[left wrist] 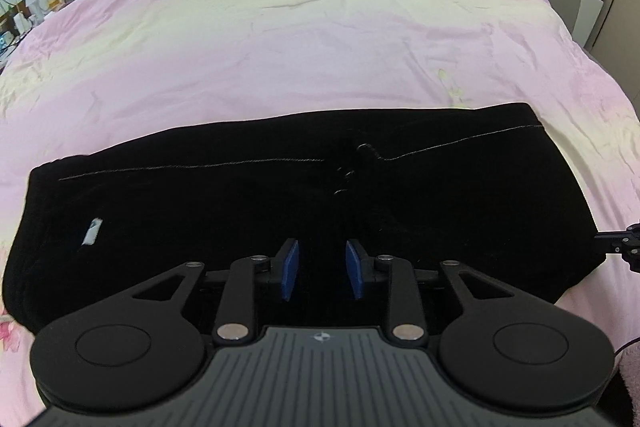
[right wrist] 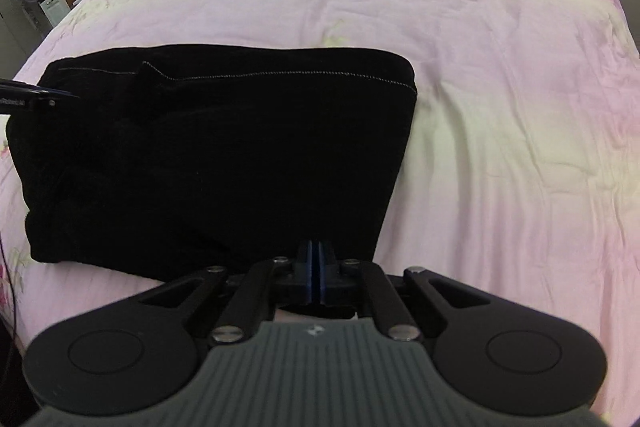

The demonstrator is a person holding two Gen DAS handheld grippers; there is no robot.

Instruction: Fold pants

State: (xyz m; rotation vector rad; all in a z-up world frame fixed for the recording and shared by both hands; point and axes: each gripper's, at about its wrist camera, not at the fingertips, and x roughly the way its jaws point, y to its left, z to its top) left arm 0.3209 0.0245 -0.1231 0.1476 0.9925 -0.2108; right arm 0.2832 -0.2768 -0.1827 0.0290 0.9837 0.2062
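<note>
Two grippers are working at the near edge of the black pants (left wrist: 280,203), which are lying folded into a thick rectangle on the near part of the pink bedcover (left wrist: 320,39). The left gripper (left wrist: 322,269) is hovering with its blue pads apart, holding nothing. The right gripper (right wrist: 319,267) is pressed together at the near right corner (I cannot tell if cloth is between the pads), probably to release or smooth the fold. A grey stitch line is running along the far edge.

No text or label is clearly legible anywhere.
</note>
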